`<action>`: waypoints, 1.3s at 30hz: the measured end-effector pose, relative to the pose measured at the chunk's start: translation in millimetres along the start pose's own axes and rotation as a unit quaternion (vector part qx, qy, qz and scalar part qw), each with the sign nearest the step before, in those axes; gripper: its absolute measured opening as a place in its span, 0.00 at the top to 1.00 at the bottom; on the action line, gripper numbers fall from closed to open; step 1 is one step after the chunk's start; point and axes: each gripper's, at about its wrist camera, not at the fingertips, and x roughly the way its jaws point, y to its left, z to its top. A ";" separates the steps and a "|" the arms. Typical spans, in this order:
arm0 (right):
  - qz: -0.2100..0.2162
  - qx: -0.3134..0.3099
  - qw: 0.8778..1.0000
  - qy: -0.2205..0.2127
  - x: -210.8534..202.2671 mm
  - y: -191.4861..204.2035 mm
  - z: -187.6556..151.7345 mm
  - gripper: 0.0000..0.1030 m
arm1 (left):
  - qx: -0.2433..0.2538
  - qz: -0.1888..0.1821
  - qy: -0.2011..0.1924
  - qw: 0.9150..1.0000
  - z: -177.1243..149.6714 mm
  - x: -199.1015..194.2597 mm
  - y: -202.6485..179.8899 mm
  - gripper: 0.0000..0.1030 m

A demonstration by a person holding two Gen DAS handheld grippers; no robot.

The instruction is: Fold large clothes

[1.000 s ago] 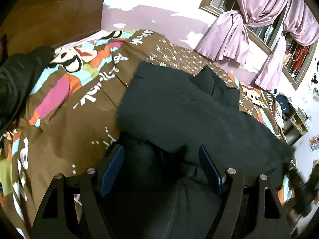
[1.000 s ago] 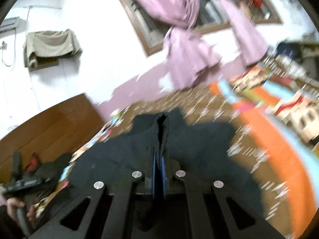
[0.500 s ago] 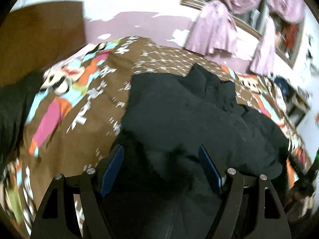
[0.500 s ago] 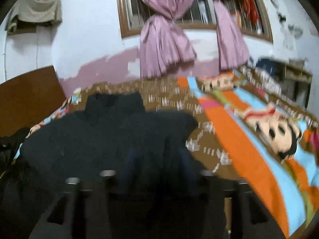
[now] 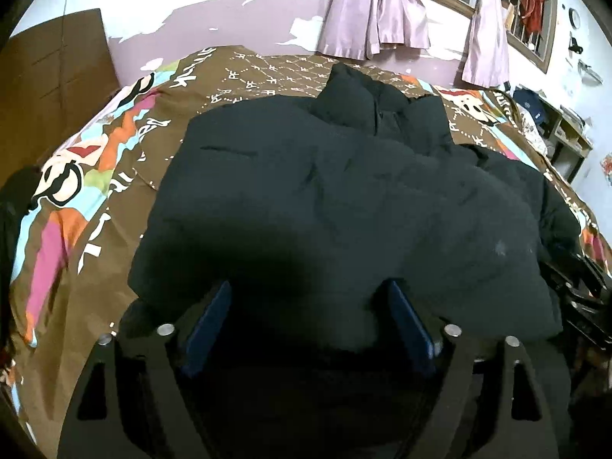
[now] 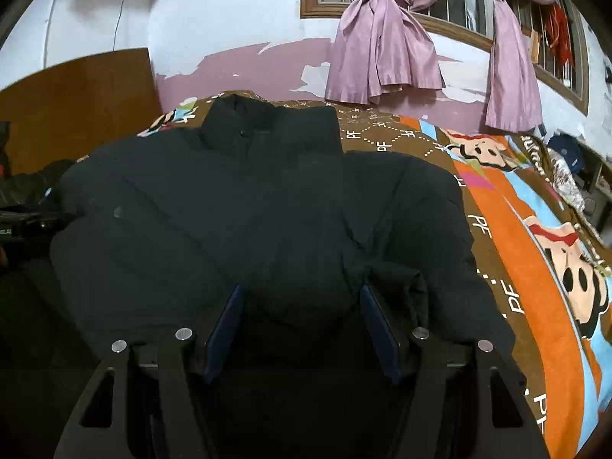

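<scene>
A large black puffer jacket [image 5: 344, 199] lies spread on the bed, collar toward the far wall; it also shows in the right wrist view [image 6: 248, 210]. My left gripper [image 5: 308, 306] is open, its blue pads [image 5: 214, 317] wide apart over the jacket's near hem. My right gripper [image 6: 302, 306] is open too, its pads [image 6: 376, 329] apart above the near hem, beside a folded-in sleeve [image 6: 405, 287]. Neither holds any cloth.
The bed carries a brown cartoon-print cover [image 5: 95, 199] with an orange band [image 6: 508, 229]. A wooden headboard [image 6: 76, 95] stands at the left. Purple curtains [image 6: 382, 46] hang at the window. Other dark clothes [image 5: 15, 199] lie at the left. A shelf [image 5: 566, 134] stands at the right.
My right gripper was shut on the jacket's cloth one second ago; now it is open and the jacket lies flat. My left gripper stayed open and shifted over the hem.
</scene>
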 end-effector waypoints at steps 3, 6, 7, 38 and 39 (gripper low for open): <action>-0.005 -0.003 1.000 -0.004 1.6 2.6 -6.7 0.41 | 0.007 0.011 0.002 1.000 -4.5 6.5 -1.6 0.19; -0.006 -0.003 1.000 0.002 8.7 2.5 -9.8 0.41 | 0.012 0.018 0.002 1.000 -8.2 12.4 -4.0 0.18; -0.006 -0.003 1.000 0.003 9.9 2.4 -10.4 0.41 | 0.012 0.018 0.002 1.000 -8.3 13.5 -3.6 0.18; 0.086 0.103 0.987 0.087 -171.8 -32.5 155.7 0.00 | -0.092 0.036 0.063 0.993 80.0 -196.2 -16.1 0.16; 0.085 0.110 0.986 0.091 -172.8 -30.9 163.8 0.00 | -0.093 0.035 0.073 0.992 84.4 -201.5 -18.1 0.16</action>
